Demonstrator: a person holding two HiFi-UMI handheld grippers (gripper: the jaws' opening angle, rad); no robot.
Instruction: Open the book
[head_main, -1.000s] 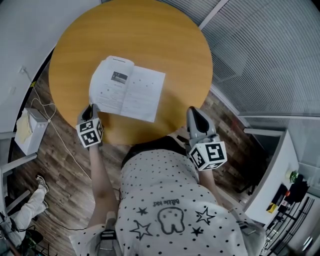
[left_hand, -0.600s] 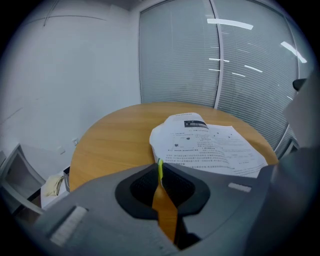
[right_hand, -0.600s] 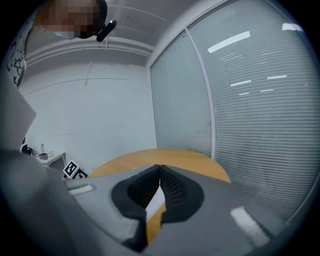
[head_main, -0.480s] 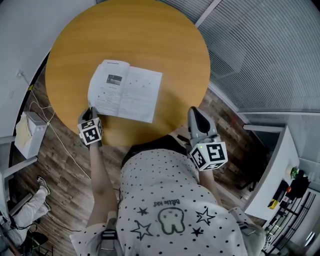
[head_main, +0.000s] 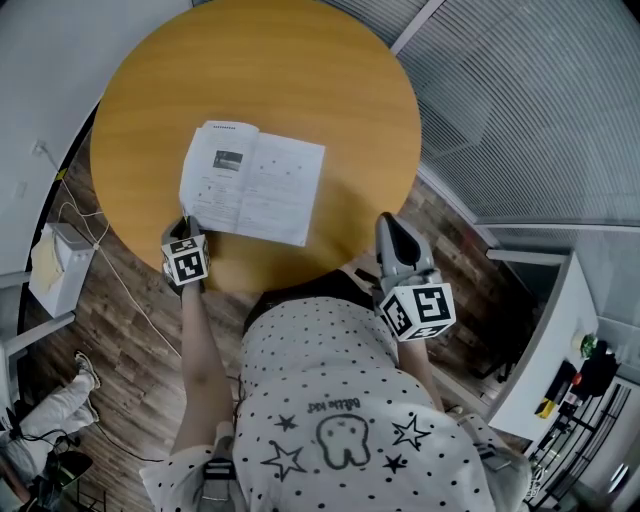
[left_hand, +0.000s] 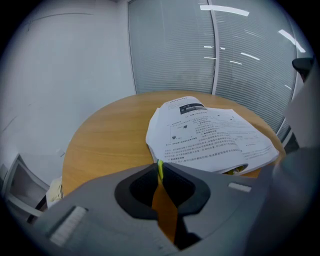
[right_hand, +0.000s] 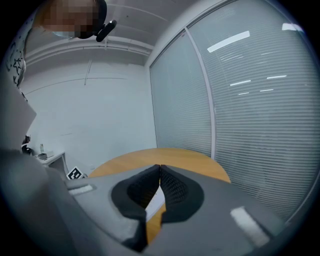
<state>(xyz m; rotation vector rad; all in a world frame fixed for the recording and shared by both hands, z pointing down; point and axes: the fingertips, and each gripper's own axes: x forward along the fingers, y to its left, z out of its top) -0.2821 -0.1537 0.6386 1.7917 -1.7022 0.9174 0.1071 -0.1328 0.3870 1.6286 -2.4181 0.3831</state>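
An open book (head_main: 253, 184) with white printed pages lies flat on the round wooden table (head_main: 300, 70). In the left gripper view the book (left_hand: 210, 132) spreads just ahead and to the right of the jaws. My left gripper (head_main: 185, 225) hangs at the table's near-left edge, right by the book's near-left corner; its jaws meet at the tips and hold nothing. My right gripper (head_main: 390, 225) stays at the table's near-right edge, apart from the book, also shut and empty. Through its jaws a strip of white page (right_hand: 156, 202) shows.
A white box (head_main: 55, 262) and cables lie on the wooden floor left of the table. A glass wall with blinds (head_main: 530, 110) runs along the right. A white desk (head_main: 545, 350) stands at the lower right. Someone's leg (head_main: 45, 420) shows at the lower left.
My left gripper has sunk lower at the table's near-left edge, its marker cube now smaller in the head view. The book and the right gripper have not moved.
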